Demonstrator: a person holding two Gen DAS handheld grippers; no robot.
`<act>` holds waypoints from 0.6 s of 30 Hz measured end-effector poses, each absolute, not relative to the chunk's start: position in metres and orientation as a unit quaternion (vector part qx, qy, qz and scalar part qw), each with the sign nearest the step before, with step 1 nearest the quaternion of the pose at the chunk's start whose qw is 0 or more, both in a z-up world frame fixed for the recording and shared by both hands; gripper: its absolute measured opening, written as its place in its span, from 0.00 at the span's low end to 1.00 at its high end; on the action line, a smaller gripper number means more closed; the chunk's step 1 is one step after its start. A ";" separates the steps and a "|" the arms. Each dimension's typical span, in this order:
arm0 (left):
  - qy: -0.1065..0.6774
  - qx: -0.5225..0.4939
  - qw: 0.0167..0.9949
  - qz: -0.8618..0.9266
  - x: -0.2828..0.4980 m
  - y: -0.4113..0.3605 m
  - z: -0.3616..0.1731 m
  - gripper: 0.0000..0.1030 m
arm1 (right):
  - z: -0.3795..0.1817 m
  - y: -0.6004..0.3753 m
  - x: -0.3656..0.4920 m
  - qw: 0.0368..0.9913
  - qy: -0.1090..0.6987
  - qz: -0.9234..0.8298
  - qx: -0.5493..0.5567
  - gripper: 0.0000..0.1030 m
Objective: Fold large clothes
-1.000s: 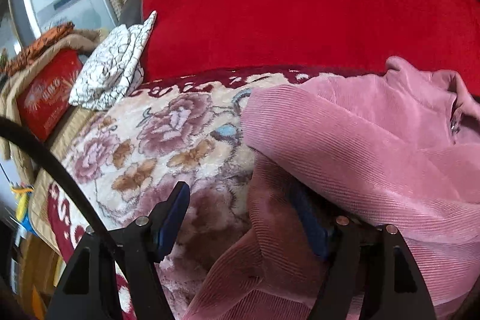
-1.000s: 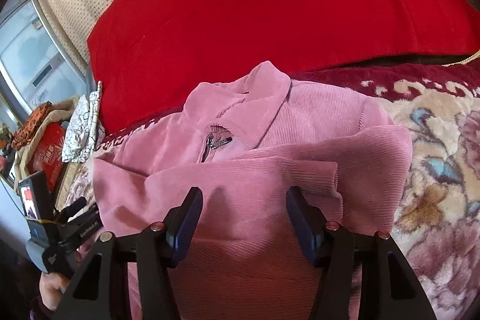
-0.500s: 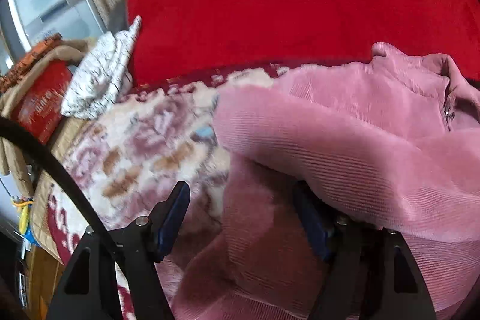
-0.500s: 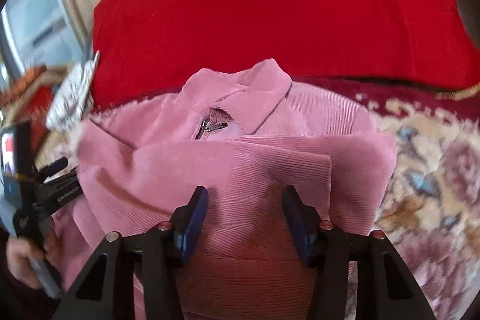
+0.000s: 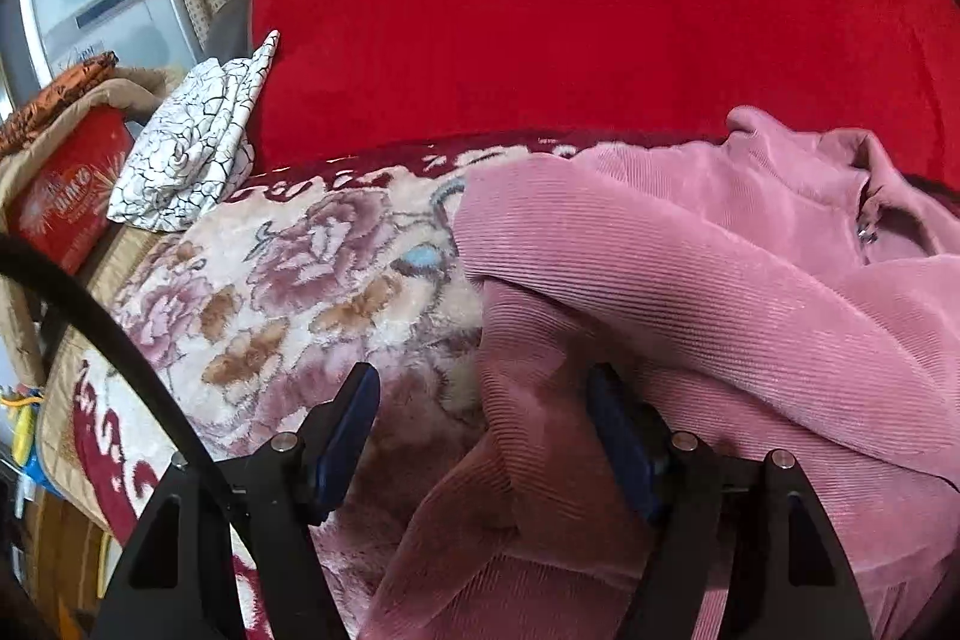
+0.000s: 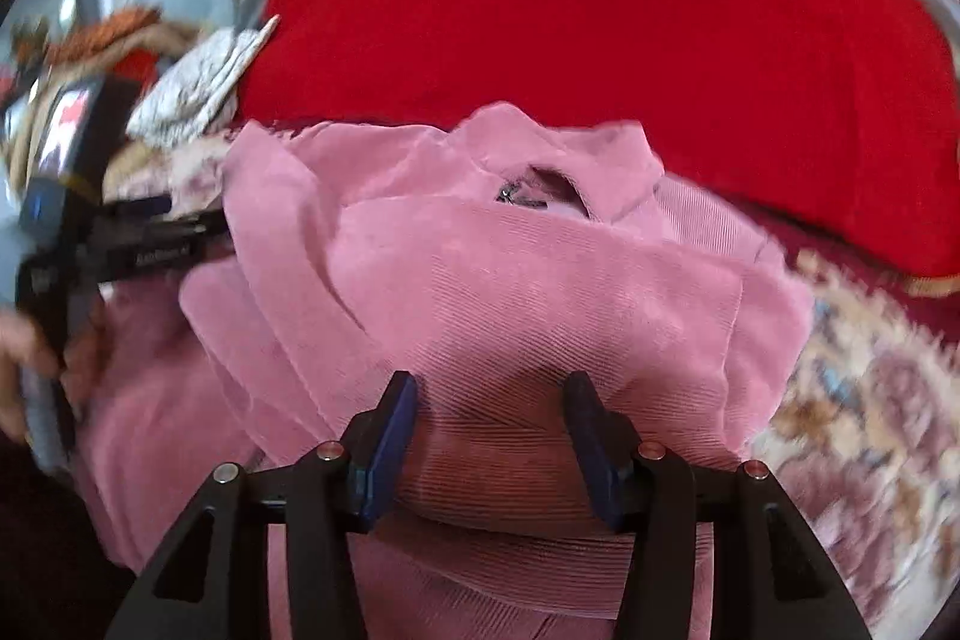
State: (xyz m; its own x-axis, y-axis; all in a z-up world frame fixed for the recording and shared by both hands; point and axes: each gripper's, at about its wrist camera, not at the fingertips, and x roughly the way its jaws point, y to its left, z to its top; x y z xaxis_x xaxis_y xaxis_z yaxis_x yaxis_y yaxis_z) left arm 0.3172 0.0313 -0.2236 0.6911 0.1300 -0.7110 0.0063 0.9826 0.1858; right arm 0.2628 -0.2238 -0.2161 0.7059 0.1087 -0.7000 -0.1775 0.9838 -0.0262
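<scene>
A pink corduroy jacket (image 5: 720,292) with collar and zipper lies on a floral blanket (image 5: 288,292), both sleeves folded across its front. My left gripper (image 5: 486,418) is open at the jacket's left edge, its right finger tucked under the folded sleeve. In the right wrist view the jacket (image 6: 510,280) fills the middle, collar (image 6: 540,160) toward the back. My right gripper (image 6: 492,430) is open with pink cloth lying between its fingers, over the jacket's lower part. The left gripper (image 6: 180,244) shows at the left, at the jacket's side.
A large red cushion (image 5: 570,10) stands behind the jacket. A folded white crackle-print cloth (image 5: 192,142) lies at the back left. A red box (image 5: 66,196) and a basket of cloth sit beyond the blanket's left edge. Floral blanket shows to the right (image 6: 870,400).
Both grippers stay open. The right gripper has moved forward and leftward over the jacket, whose near part has bunched up. The left gripper stays at the jacket's left edge.
</scene>
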 end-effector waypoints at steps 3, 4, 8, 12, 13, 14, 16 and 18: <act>0.382 0.072 0.921 0.031 0.308 0.047 -0.216 0.71 | -0.209 -0.236 0.255 0.923 0.375 0.089 -0.006 0.53; 0.382 0.063 0.922 0.028 0.304 0.052 -0.214 0.71 | -0.207 -0.240 0.253 0.923 0.374 0.092 0.007 0.53; 0.379 0.031 0.925 0.017 0.286 0.077 -0.207 0.71 | -0.202 -0.254 0.244 0.923 0.372 0.095 0.038 0.56; 0.361 0.037 0.932 0.019 0.263 0.095 -0.200 0.71 | -0.197 -0.266 0.226 0.926 0.359 0.094 0.066 0.62; 0.356 0.039 0.933 0.017 0.257 0.099 -0.198 0.71 | -0.196 -0.269 0.222 0.927 0.356 0.094 0.073 0.65; 0.351 0.043 0.935 0.013 0.247 0.104 -0.198 0.71 | -0.197 -0.271 0.217 0.928 0.352 0.095 0.080 0.67; 0.349 0.045 0.936 0.011 0.234 0.114 -0.198 0.71 | -0.199 -0.276 0.207 0.928 0.346 0.099 0.091 0.67; 0.353 0.033 0.935 0.004 0.217 0.126 -0.200 0.71 | -0.202 -0.280 0.196 0.926 0.347 0.104 0.102 0.67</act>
